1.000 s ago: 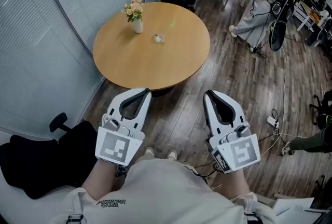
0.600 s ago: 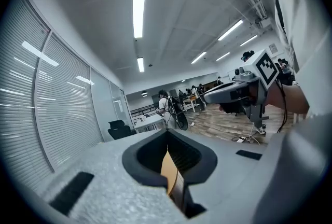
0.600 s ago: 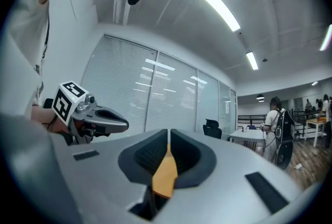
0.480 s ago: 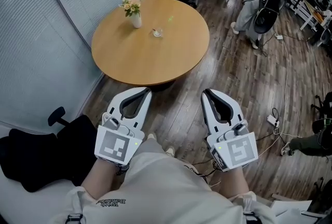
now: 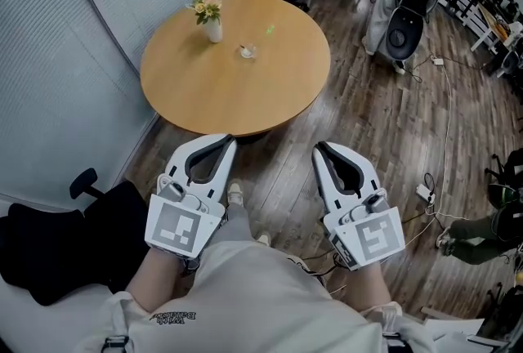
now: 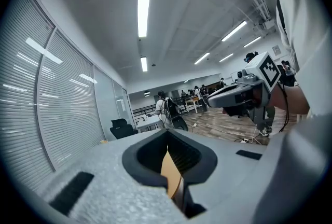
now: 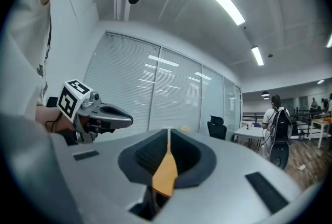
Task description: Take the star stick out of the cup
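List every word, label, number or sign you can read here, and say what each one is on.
No text here can be read.
Small dark print on the person's light clothing: upside down, too small to read.
Left gripper, marker cube: black-and-white square pattern, no letters.
Right gripper, marker cube: another such pattern, no letters.

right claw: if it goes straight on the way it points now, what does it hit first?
Probably the round table, near its front edge. Nothing shows in between. Whether the right claw would instead pass just over the tabletop is unclear.
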`<move>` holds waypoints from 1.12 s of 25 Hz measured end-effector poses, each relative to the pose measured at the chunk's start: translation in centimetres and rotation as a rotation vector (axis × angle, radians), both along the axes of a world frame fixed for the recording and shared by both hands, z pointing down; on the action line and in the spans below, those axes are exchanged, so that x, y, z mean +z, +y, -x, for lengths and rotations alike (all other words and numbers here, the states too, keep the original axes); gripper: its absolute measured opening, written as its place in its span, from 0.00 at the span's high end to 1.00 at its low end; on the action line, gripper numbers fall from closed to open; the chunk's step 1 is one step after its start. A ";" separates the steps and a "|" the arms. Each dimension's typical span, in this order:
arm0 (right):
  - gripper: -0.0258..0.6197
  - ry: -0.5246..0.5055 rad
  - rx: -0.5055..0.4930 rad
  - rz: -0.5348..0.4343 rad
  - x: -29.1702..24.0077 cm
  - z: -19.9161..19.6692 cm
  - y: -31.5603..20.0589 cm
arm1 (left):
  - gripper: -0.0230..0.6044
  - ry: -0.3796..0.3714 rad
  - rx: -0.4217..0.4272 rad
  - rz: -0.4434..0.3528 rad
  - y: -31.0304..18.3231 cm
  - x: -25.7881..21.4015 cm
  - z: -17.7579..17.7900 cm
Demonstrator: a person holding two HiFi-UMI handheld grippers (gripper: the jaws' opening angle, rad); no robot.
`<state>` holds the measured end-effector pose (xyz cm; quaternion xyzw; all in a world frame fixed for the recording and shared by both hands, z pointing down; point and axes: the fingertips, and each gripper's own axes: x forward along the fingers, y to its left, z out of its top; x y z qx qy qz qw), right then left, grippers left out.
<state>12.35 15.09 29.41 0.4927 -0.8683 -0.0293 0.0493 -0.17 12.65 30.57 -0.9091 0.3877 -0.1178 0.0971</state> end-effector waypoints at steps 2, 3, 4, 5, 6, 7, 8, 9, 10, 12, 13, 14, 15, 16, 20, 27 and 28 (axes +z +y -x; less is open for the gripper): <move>0.90 0.006 -0.003 0.000 -0.1 0.4 -1.2 | 0.93 0.001 -0.005 -0.003 -1.2 0.0 0.5; 0.90 0.004 -0.007 0.002 -0.1 0.6 -1.8 | 0.93 0.004 -0.006 -0.001 -1.8 0.0 0.8; 0.90 0.000 -0.011 0.005 -0.1 0.9 -2.4 | 0.93 0.007 -0.007 0.003 -2.4 0.2 1.0; 0.90 -0.007 -0.014 0.009 -0.1 1.1 -3.1 | 0.93 0.012 -0.009 0.010 -3.2 0.4 1.3; 0.90 -0.012 -0.016 0.012 -0.1 1.4 -3.8 | 0.93 0.016 -0.010 0.019 -4.0 0.6 1.5; 0.90 -0.014 -0.017 0.015 -0.1 1.6 -4.5 | 0.93 0.021 -0.011 0.026 -4.8 0.8 1.7; 0.90 -0.012 -0.017 0.017 -0.1 1.8 -5.3 | 0.93 0.024 -0.010 0.030 -5.8 0.8 1.8; 0.90 -0.008 -0.017 0.018 -0.1 2.0 -6.1 | 0.93 0.025 -0.007 0.030 -6.7 0.8 1.8; 0.90 -0.004 -0.016 0.018 -0.1 2.1 -7.0 | 0.93 0.025 -0.001 0.027 -7.6 0.7 1.8; 0.90 0.003 -0.011 0.019 -0.2 2.4 -8.7 | 0.93 0.027 0.011 0.021 -9.5 0.4 1.7; 0.90 0.006 -0.006 0.020 -0.2 2.5 -9.6 | 0.93 0.028 0.017 0.019 -10.3 0.3 1.8; 0.90 0.008 -0.001 0.021 -0.2 2.5 -10.4 | 0.93 0.030 0.021 0.020 -11.2 0.3 1.8; 0.90 0.010 0.006 0.021 -0.2 2.6 -11.3 | 0.93 0.030 0.026 0.022 -12.0 0.2 1.9; 0.90 0.012 0.012 0.020 -0.3 2.6 -12.1 | 0.93 0.030 0.029 0.023 -12.8 0.2 2.0; 0.90 0.019 0.037 0.016 -0.8 3.1 -15.4 | 0.93 0.024 0.041 0.029 -16.0 0.0 2.9; 0.90 0.044 0.080 0.000 -2.1 4.4 -20.8 | 0.93 0.033 0.053 0.025 -21.0 -0.7 5.4; 0.90 0.050 0.083 -0.001 -2.2 4.7 -21.7 | 0.93 0.036 0.054 0.025 -21.9 -0.8 5.8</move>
